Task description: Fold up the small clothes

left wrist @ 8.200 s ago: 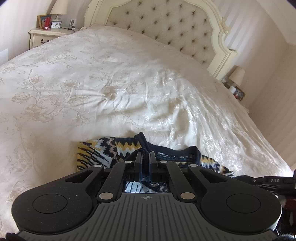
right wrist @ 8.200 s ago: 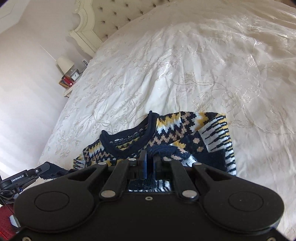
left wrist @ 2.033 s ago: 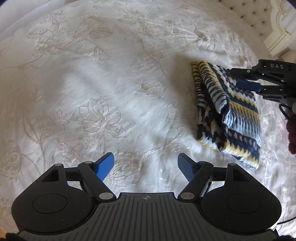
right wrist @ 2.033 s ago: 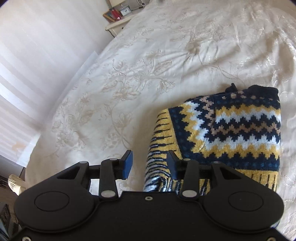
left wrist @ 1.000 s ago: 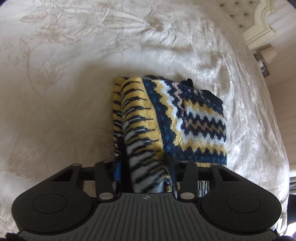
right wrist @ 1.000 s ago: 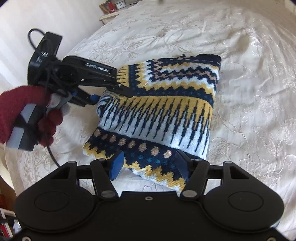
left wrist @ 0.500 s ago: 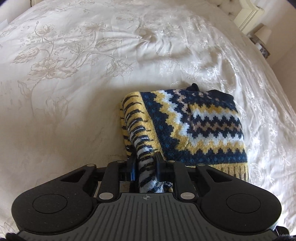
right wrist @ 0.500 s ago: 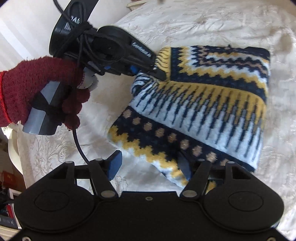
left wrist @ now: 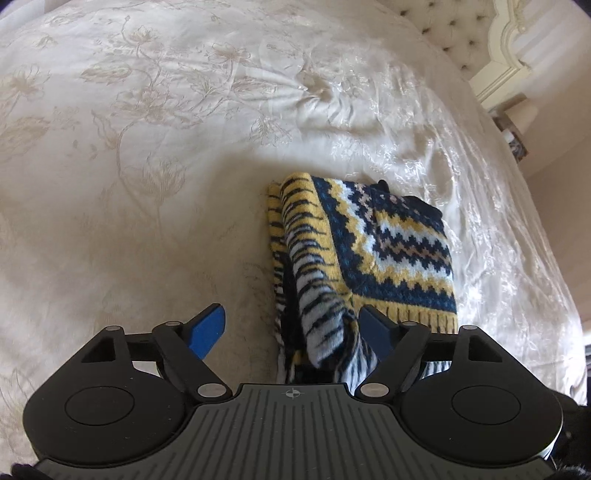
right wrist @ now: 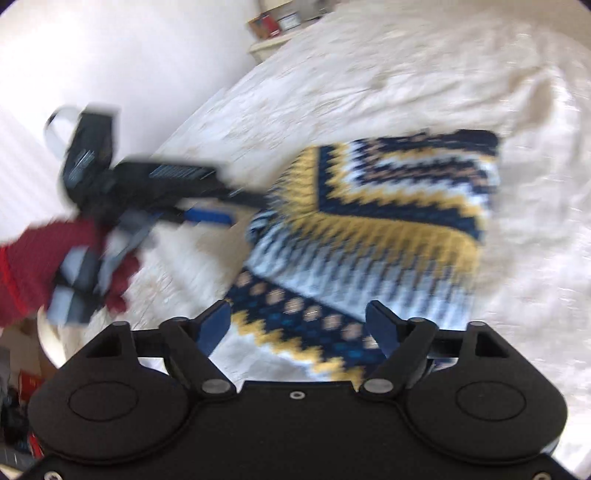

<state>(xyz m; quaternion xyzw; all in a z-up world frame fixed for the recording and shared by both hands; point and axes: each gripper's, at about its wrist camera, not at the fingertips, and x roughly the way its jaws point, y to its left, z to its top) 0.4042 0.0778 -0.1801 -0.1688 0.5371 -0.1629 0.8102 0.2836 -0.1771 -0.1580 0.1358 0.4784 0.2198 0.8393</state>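
A small knitted sweater (left wrist: 373,254) in navy, yellow and white lies folded into a rectangle on the cream bedspread (left wrist: 155,155). My left gripper (left wrist: 291,330) is open, its fingers spread on either side of the sweater's near striped edge, which bulges up between them. In the blurred right wrist view the sweater (right wrist: 373,236) lies ahead of my right gripper (right wrist: 301,328), which is open over its near hem. The left gripper (right wrist: 207,206) also shows there at the sweater's left edge, held by a red-gloved hand (right wrist: 44,258).
A tufted cream headboard (left wrist: 476,40) and a bedside table (left wrist: 513,133) stand at the far right in the left wrist view. Another nightstand with small items (right wrist: 280,26) shows at the top of the right wrist view. The bed's edge (right wrist: 55,350) is at the lower left.
My left gripper has opened and let go of the sweater's striped edge that it pinched half a second ago. The right gripper stays open and has shifted, blurring its view.
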